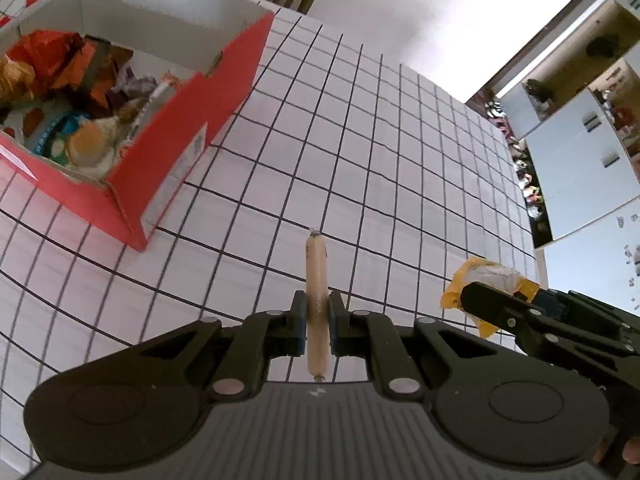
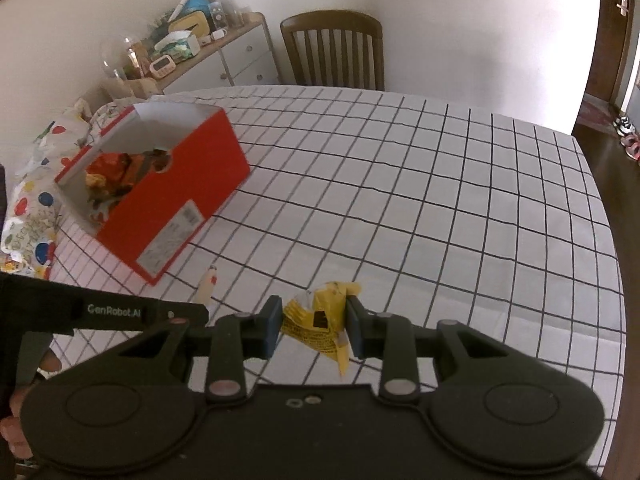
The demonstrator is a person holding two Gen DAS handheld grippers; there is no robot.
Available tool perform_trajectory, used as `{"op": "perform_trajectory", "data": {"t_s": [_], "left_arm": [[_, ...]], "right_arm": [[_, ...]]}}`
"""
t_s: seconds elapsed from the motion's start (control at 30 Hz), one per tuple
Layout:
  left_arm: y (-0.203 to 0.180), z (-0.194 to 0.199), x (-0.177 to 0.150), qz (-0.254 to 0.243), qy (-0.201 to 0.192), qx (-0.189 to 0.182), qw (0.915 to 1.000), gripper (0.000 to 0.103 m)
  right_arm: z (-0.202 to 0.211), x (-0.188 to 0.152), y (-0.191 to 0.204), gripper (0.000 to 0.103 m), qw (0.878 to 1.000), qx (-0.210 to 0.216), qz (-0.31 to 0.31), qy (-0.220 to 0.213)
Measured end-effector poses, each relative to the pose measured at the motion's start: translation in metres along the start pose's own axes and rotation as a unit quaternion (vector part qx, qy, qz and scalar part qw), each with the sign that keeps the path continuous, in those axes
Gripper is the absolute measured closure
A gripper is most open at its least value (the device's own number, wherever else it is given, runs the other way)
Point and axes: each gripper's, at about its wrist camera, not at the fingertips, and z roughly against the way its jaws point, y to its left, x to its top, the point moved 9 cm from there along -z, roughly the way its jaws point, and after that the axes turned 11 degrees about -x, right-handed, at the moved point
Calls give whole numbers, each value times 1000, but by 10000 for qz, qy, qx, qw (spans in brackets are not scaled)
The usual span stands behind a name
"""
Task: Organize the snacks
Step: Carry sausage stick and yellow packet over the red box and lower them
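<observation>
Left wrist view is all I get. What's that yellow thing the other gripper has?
Observer: A crinkled yellow snack packet with dark print, pinched in the right gripper.
Operator: Anything beside the red box that I'm missing?
Observer: Yes, a pile of balloon-print bags lies against the far side of the red box.
Operator: And behind the table?
Observer: A wooden chair, fully visible, next to a white dresser cluttered with jars and boxes.

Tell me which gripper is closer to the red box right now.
Left. The left gripper, shut on the sausage stick, sits nearer the red box; the right gripper, clamping the yellow packet, is farther out beside it.
</observation>
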Motion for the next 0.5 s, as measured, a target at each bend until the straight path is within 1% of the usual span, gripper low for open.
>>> {"op": "perform_trajectory", "data": {"t_s": [0.27,0.5], "left_arm": [[2,38,10,-327,-36,-229,9992,92],[13,76,36,-688,-227,-303,9969,92]], "right_arm": [[29,6,29,71,9998,0,11,-178],[43,23,62,71,9993,-33,63,-375]]}}
